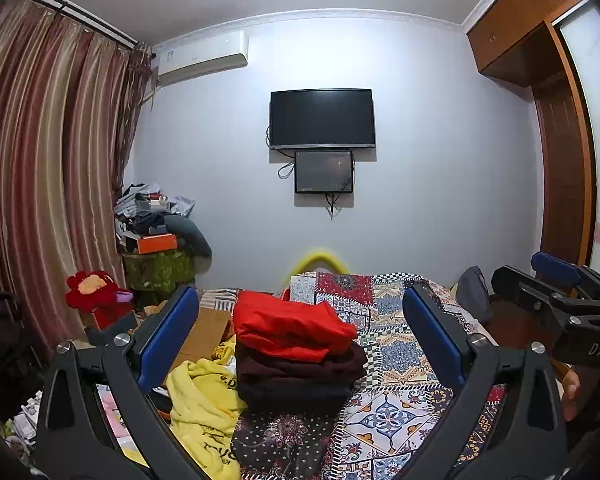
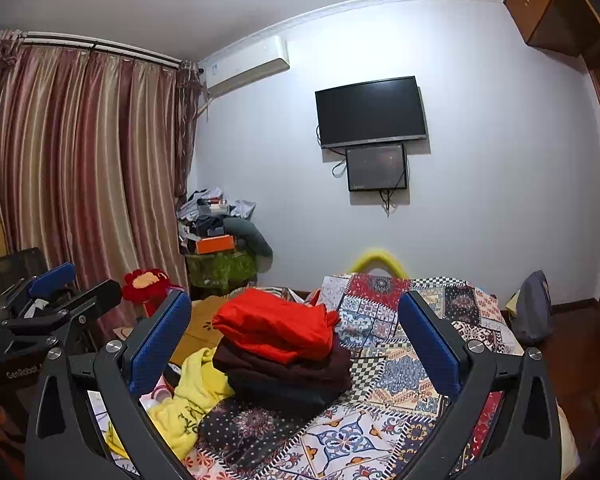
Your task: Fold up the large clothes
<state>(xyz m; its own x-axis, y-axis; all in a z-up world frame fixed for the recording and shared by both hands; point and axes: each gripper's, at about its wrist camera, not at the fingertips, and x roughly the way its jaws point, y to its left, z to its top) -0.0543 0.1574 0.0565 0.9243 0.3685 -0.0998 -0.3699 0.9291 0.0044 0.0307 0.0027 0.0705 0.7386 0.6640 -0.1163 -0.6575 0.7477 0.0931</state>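
- Left wrist view shows a big bed (image 1: 400, 364) with a patchwork cover full of colours, and the clothes lie on it
- A neat pile of folded clothes (image 1: 296, 356) sits in the middle of the bed, so I think a good part of the folding is done
- On top of the pile is a red piece (image 1: 292, 328), under it a dark brown piece (image 1: 300, 368), and at the bottom a darker piece (image 1: 292, 394)
- A yellow garment (image 1: 204, 412) lies crumpled just beside the pile, on its left, hanging near the edge of the bed; it is not folded yet, so it looks like the next job
- The yellow garment has dark letters on it, too bent to read
- The left claw (image 1: 300, 332) is spread wide; nothing sits between its blue fingers (image 1: 172, 332) and they touch nothing
- The right claw (image 2: 296, 340) is spread wide too, with nothing in it, and its blue fingers (image 2: 428, 344) press on no cloth
- Both claws hang in the air on the near side of the pile, apart from the clothes, and point across the bed
- Each claw can be seen from the side in the other view, and a bit of a hand (image 1: 572, 396) shows at the right edge
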